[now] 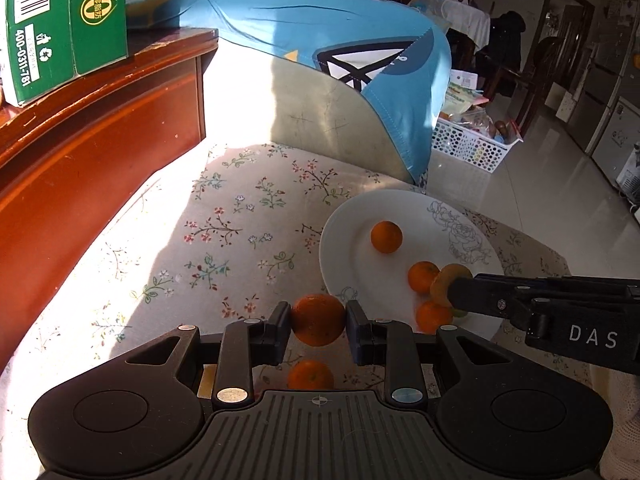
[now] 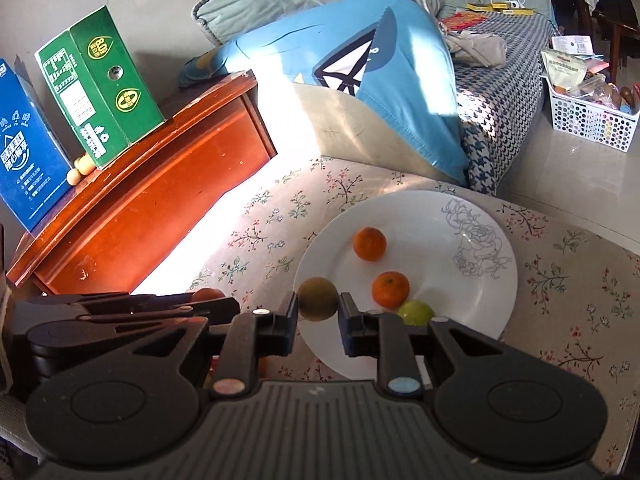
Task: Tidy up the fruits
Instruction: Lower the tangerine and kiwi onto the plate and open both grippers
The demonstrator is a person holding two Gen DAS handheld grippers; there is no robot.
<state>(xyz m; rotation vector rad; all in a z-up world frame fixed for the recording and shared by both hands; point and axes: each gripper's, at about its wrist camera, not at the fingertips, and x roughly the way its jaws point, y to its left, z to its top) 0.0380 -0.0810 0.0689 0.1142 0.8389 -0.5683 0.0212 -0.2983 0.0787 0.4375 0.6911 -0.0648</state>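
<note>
My left gripper [image 1: 318, 314] is shut on an orange [image 1: 318, 328], held just above the floral tablecloth [image 1: 224, 232]. A second orange [image 1: 310, 374] lies on the cloth beneath it. To the right, a white plate [image 1: 360, 224] holds three oranges [image 1: 386, 237]. My right gripper [image 2: 318, 308] is shut on a dull yellow-green fruit [image 2: 318, 298] over the near left rim of the plate [image 2: 420, 220]. In the right wrist view two oranges [image 2: 390, 289] and a green fruit [image 2: 416, 312] show on the plate. The left gripper [image 2: 216, 300] is at the left.
A reddish wooden cabinet [image 2: 152, 200] stands left of the table and carries a green carton [image 2: 100, 80] and a blue carton [image 2: 24, 140]. A blue cushion [image 2: 360, 52] lies on a sofa behind. A white perforated basket [image 2: 588, 120] sits on the tiled floor at the right.
</note>
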